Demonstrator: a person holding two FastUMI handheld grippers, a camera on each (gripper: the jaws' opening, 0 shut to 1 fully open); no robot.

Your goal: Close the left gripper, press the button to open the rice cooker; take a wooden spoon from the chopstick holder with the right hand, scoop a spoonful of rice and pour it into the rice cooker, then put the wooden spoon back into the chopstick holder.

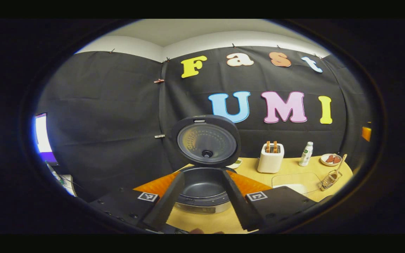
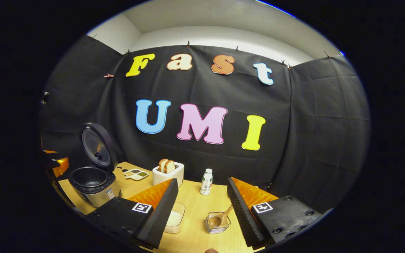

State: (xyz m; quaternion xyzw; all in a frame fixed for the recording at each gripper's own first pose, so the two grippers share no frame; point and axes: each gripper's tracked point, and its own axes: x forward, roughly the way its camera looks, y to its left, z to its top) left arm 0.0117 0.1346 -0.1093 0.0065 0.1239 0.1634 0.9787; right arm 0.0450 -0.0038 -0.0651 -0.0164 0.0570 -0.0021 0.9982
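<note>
Rice cooker (image 1: 204, 191) is sitting straight ahead of the left gripper (image 1: 202, 196), its dark inner pot showing between the two fingers, which are standing wide apart and gripping nothing. Its lid (image 1: 206, 141) is standing upright behind the pot, inner face turned toward the camera. In the right gripper view, the wooden spoon (image 2: 222, 218) is leaning in the chopstick holder (image 2: 217, 224), a wire basket lying just ahead of the right gripper (image 2: 202, 207), nearer its right finger. That gripper's fingers are also spread wide, touching nothing. A clear container of rice (image 2: 174, 218) is resting beside its left finger. A toaster (image 2: 167, 173) and bottle (image 2: 206, 182) are standing farther ahead on the table (image 2: 195, 207).
</note>
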